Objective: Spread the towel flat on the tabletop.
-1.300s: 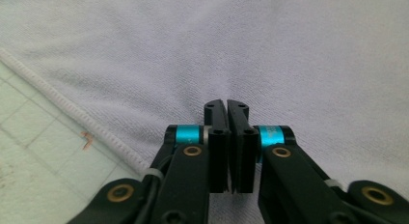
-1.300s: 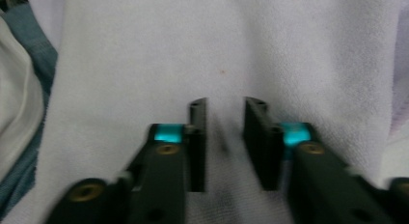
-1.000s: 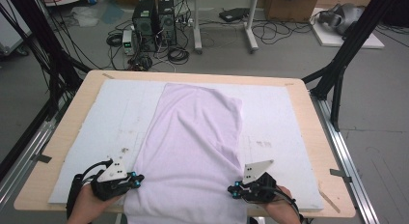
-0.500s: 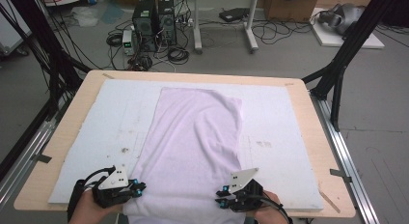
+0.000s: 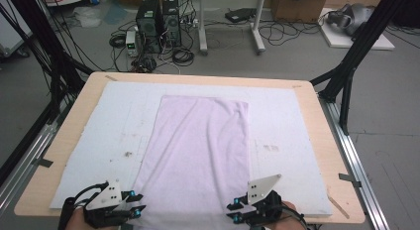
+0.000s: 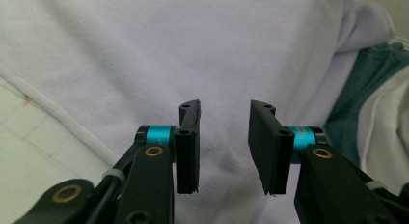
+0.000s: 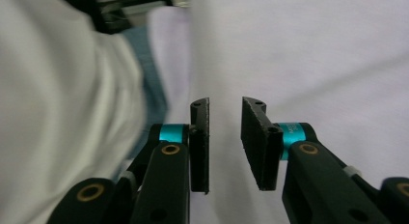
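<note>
Lying flat on the white mat [image 5: 79,141] that covers the table [image 5: 327,155] is a pale purple cloth [image 5: 198,155]. It is long, smooth and folded, with a thin hem on one side. Its near end runs off the table's near edge, so that part is cut off. At the cloth's near left corner, the left gripper [image 5: 134,202] has just been opening; its jaws stand apart, with nothing pinched. At the near right corner, the right gripper [image 5: 234,212] has also just been opening and holds nothing.
</note>
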Demonstrator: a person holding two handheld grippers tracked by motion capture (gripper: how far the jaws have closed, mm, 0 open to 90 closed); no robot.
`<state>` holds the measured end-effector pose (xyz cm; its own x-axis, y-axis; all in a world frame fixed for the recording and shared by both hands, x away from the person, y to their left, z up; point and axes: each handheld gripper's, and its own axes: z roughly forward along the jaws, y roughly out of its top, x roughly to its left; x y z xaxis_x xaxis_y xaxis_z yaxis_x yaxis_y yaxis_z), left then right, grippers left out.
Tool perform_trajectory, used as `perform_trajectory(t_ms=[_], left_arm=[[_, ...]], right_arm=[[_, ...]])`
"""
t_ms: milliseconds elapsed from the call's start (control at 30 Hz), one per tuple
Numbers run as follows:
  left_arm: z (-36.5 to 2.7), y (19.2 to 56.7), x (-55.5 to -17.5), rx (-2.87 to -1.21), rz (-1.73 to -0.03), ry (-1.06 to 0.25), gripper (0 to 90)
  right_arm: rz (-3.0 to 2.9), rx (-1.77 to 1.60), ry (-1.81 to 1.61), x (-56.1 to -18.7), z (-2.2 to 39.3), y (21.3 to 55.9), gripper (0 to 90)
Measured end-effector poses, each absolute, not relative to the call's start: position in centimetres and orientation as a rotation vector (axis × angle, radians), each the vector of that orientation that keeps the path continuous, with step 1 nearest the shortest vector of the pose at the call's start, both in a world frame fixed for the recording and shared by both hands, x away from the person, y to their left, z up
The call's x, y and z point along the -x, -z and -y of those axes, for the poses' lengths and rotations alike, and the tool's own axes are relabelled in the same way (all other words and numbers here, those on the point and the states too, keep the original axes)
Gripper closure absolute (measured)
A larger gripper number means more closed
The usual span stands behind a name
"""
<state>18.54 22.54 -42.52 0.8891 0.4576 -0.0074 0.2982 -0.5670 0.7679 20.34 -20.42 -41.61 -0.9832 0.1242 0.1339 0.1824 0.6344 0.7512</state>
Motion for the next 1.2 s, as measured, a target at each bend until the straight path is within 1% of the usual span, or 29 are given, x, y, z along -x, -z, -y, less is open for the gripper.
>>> perform_trajectory(t_ms=[33, 200, 267, 367, 400, 433, 467, 500, 533, 567, 700, 833, 900, 933, 967, 1000, 1033, 1100, 1133, 1200], left_arm=[[-22.4, 42.6, -19.0, -2.215, -0.542, -0.252, 63.2], [-21.5, 43.7, -21.1, -2.239, -0.563, -0.278, 64.4], [-21.4, 44.3, -21.5, -2.247, -0.567, -0.278, 66.2], [-21.7, 44.5, -21.4, -2.218, -0.578, -0.273, 69.5], [-21.8, 44.5, -21.4, -2.212, -0.577, -0.276, 72.6], [-21.8, 44.6, -21.4, -2.210, -0.575, -0.268, 75.2], [-21.9, 44.6, -21.3, -2.208, -0.571, -0.275, 81.7], [-21.9, 44.6, -21.3, -2.212, -0.563, -0.279, 85.8], [-21.9, 44.6, -21.2, -2.214, -0.558, -0.286, 87.0], [-21.8, 44.5, -21.2, -2.220, -0.555, -0.286, 87.7], [-22.0, 44.4, -21.1, -2.216, -0.569, -0.294, 88.1], [-22.5, 43.7, -20.0, -2.205, -0.562, -0.281, 88.1], [-22.7, 43.4, -19.5, -2.206, -0.556, -0.267, 87.4], [-22.7, 43.4, -19.5, -2.207, -0.556, -0.267, 85.1], [-22.8, 43.4, -19.6, -2.210, -0.570, -0.266, 77.8], [-22.9, 43.4, -19.7, -2.214, -0.578, -0.271, 73.2], [-23.0, 43.5, -19.9, -2.215, -0.586, -0.272, 72.4], [-23.0, 43.9, -20.2, -2.224, -0.586, -0.264, 73.8], [-22.9, 44.2, -20.2, -2.234, -0.580, -0.264, 77.4], [-22.8, 44.4, -20.1, -2.231, -0.577, -0.266, 79.4]], right_arm=[[2.785, 0.299, 1.288, -20.8, 20.6, 41.8, 72.1], [2.877, 0.409, 1.238, -22.2, 20.4, 43.0, 66.2], [2.888, 0.463, 1.238, -22.7, 20.7, 43.3, 65.1], [2.890, 0.510, 1.234, -23.0, 21.2, 43.9, 65.0], [2.888, 0.512, 1.224, -22.9, 21.4, 44.2, 65.5], [2.886, 0.502, 1.242, -22.8, 21.6, 44.3, 67.6], [2.881, 0.507, 1.251, -22.8, 21.7, 44.4, 74.7], [2.891, 0.497, 1.248, -22.6, 21.8, 44.4, 81.7], [2.894, 0.476, 1.247, -22.6, 21.9, 44.4, 86.6], [2.897, 0.463, 1.238, -22.5, 21.9, 44.4, 87.9], [2.902, 0.429, 1.223, -22.7, 21.9, 44.2, 89.1], [2.830, 0.402, 1.246, -22.3, 22.7, 43.5, 89.1], [2.812, 0.399, 1.262, -21.9, 23.2, 43.1, 86.9], [2.781, 0.398, 1.287, -22.0, 23.5, 42.9, 84.4], [2.763, 0.416, 1.330, -22.1, 23.8, 42.7, 77.8], [2.768, 0.475, 1.361, -22.3, 24.2, 42.5, 75.7], [2.778, 0.501, 1.350, -22.5, 24.3, 42.4, 75.5], [2.815, 0.527, 1.319, -22.9, 24.2, 42.7, 75.4], [2.830, 0.521, 1.304, -22.9, 24.0, 42.9, 75.3], [2.846, 0.502, 1.264, -23.0, 23.4, 43.5, 75.0]])
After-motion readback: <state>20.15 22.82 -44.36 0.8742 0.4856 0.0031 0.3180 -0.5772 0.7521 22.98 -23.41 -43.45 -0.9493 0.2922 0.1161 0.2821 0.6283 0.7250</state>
